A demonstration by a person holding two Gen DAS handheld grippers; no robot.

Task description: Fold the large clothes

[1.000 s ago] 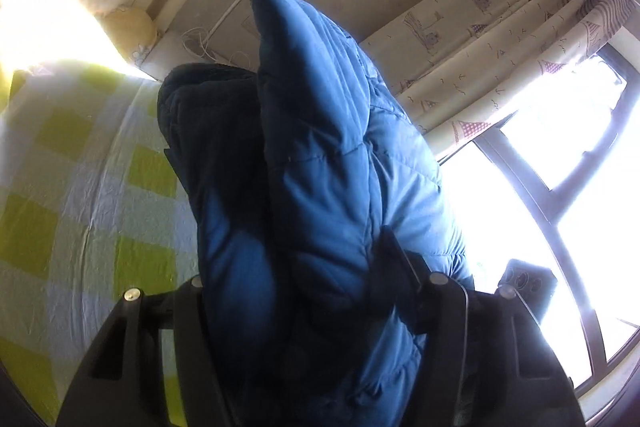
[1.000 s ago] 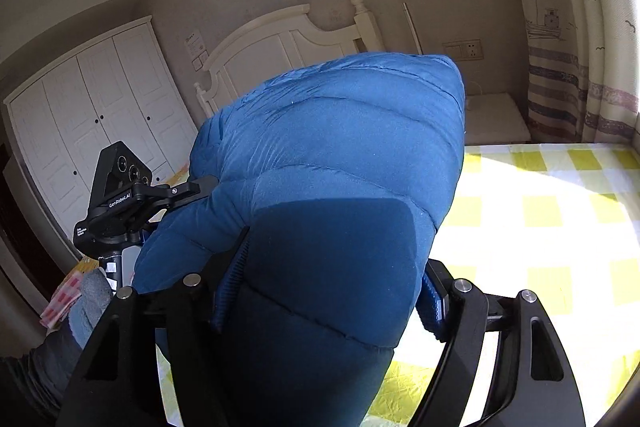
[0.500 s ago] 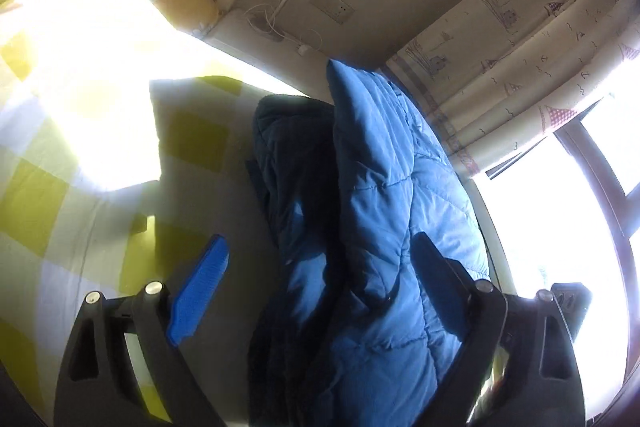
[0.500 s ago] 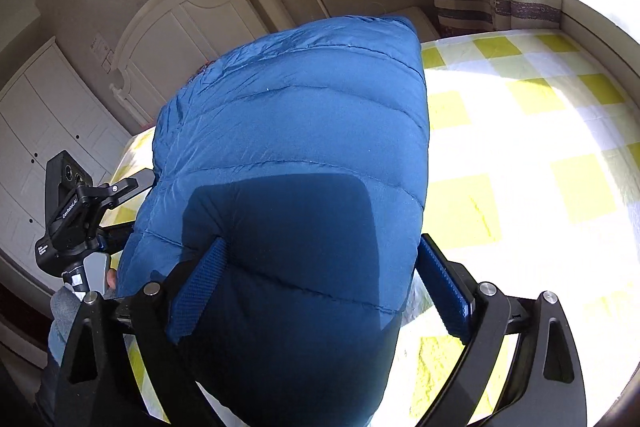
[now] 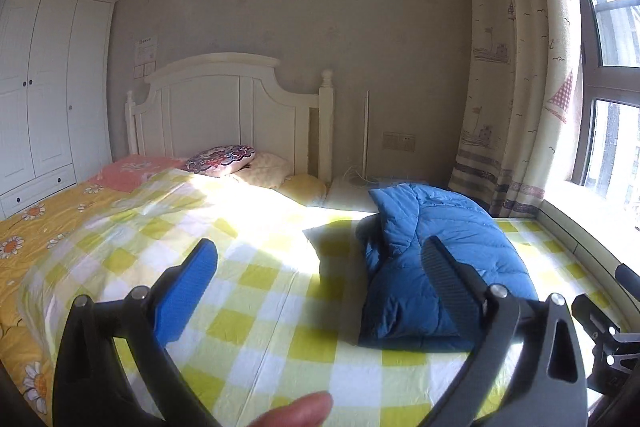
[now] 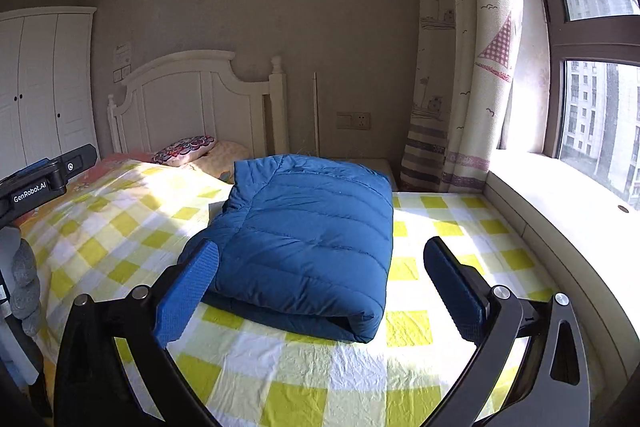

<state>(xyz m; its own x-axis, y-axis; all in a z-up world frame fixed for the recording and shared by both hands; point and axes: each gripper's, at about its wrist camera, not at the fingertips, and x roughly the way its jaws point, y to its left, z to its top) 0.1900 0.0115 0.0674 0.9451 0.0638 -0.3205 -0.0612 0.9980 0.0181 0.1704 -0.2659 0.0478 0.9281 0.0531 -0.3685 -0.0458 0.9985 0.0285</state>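
A blue padded jacket (image 6: 312,227) lies folded in a thick rectangle on the yellow-and-white checked bedsheet (image 6: 304,379). My right gripper (image 6: 320,267) sits just in front of it with its jaws opening wide. The jacket's near edge lies between the blue pads (image 6: 188,287), and neither presses on it. In the left wrist view the jacket (image 5: 444,247) lies ahead to the right. My left gripper (image 5: 320,267) is also opening, with only bedsheet (image 5: 260,307) between its fingers. The left gripper's body (image 6: 48,179) shows at the left edge of the right wrist view.
A white headboard (image 5: 224,107) and several pillows (image 5: 220,159) stand at the far end of the bed. A white wardrobe (image 5: 36,99) is on the left. Curtain (image 6: 452,67), window (image 6: 600,107) and sill (image 6: 560,211) run along the right. A person's fingertip (image 5: 296,411) shows at the bottom.
Both grippers opened and let go of the jacket, then drew back from it. The jacket, held up before, now lies folded on the bed.
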